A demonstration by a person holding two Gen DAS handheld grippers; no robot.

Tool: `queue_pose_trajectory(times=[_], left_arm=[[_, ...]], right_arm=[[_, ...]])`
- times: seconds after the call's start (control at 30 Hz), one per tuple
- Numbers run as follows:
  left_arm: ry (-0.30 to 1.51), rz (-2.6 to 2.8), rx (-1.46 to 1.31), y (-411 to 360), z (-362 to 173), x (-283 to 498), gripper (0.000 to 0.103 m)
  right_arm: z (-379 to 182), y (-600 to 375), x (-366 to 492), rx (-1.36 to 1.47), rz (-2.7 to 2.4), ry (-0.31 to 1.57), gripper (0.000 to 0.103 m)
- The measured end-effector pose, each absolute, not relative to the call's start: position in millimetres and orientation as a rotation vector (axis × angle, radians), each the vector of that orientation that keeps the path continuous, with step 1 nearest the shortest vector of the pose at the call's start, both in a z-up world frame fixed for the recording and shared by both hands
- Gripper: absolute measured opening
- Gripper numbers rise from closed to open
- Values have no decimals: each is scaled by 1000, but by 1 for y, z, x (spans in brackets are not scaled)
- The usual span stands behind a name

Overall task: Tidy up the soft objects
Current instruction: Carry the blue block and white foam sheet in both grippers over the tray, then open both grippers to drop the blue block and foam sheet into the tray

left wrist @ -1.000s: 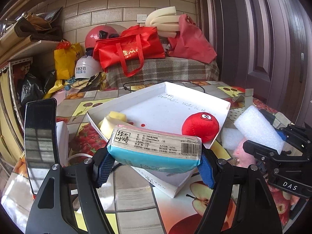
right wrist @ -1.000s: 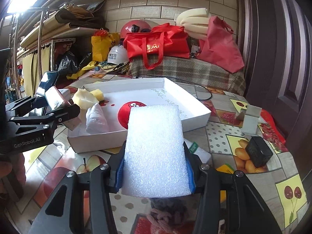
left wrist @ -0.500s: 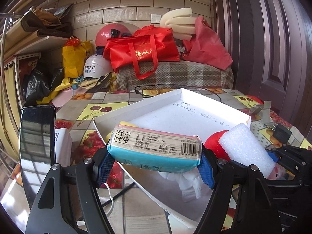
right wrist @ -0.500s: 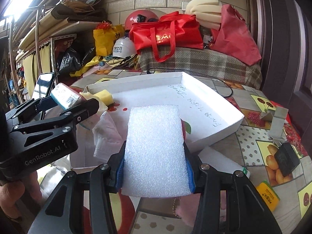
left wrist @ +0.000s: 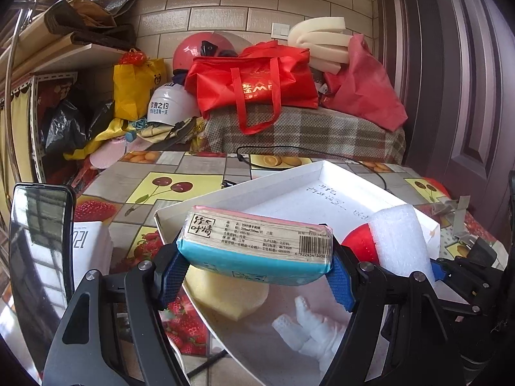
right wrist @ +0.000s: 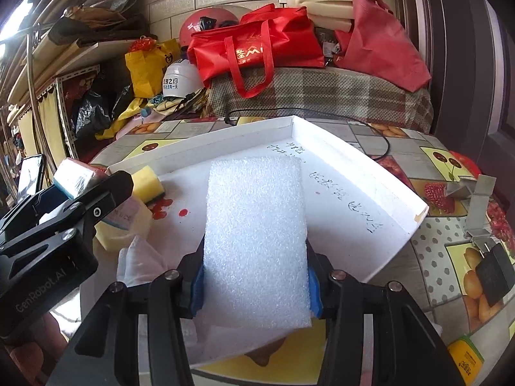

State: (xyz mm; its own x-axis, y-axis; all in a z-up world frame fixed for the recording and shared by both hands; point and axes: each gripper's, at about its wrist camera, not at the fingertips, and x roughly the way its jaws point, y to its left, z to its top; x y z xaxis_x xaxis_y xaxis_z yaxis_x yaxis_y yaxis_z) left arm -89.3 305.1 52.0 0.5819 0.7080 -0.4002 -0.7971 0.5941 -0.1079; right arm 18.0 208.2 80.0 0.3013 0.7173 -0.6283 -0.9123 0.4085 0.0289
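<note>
My left gripper (left wrist: 257,275) is shut on a blue and pink tissue pack (left wrist: 257,244), held crosswise above the near left part of a white tray (left wrist: 244,189). Under the pack lie a yellow sponge (left wrist: 225,292) and a crumpled white foam piece (left wrist: 309,331). A red plush ball (left wrist: 357,244) shows behind the pack. My right gripper (right wrist: 256,291) is shut on a white foam block (right wrist: 256,225), which stands over the tray (right wrist: 354,173) and hides the ball in that view. The left gripper and its tissue pack (right wrist: 72,175) are close on the left.
A phone (left wrist: 38,244) is mounted left of the left gripper, beside a white box (left wrist: 90,247). A black adapter (right wrist: 494,273), a grey clip (right wrist: 476,199) and a small yellow pack (right wrist: 465,360) lie right of the tray. A black cable (right wrist: 383,141) runs behind it. Bags and helmets crowd the back.
Both grippers have moved forward over the tray with their loads still held. The tray now lies under them, and the foam block covers the red ball in the right wrist view.
</note>
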Motion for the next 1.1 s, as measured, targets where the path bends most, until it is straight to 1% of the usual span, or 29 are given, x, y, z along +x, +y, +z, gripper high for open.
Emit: queue_pose_trajectory(times=[0.33,0.67,0.7,0.73,0.77,0.8,0.83,0.87,0.9,1.0,1.1], left_arm=[[347,883,-397,332,48,-86,75],[348,883,-391,333,48,-84,75],[348,889,-391,332,49,-84,79],[346,893,-390,332,49,-84,85],[340,897,-385,330,49,-86,90],[332,898,-376,328,50,-86,103],[323,897,-362,325,51,-87,103],[313,896,-340,321,52,-86,103],[304,893,-321,318,54,-86,103],[280,897,-276,310,56,-87,103],[257,906,-245,304,59,-88,103]], right_arm=[[73,240,39,-343,1062,688,49],[76,237,36,-340,1057,663,49],[77,237,36,-343,1056,654,49],[79,237,34,-346,1052,639,49],[80,236,32,-349,1050,622,50],[82,236,29,-354,1048,603,65],[84,235,26,-359,1044,581,92],[86,233,22,-363,1039,553,101],[87,232,19,-363,1036,521,103],[89,230,7,-387,1037,451,103],[89,229,-1,-397,1052,421,103]])
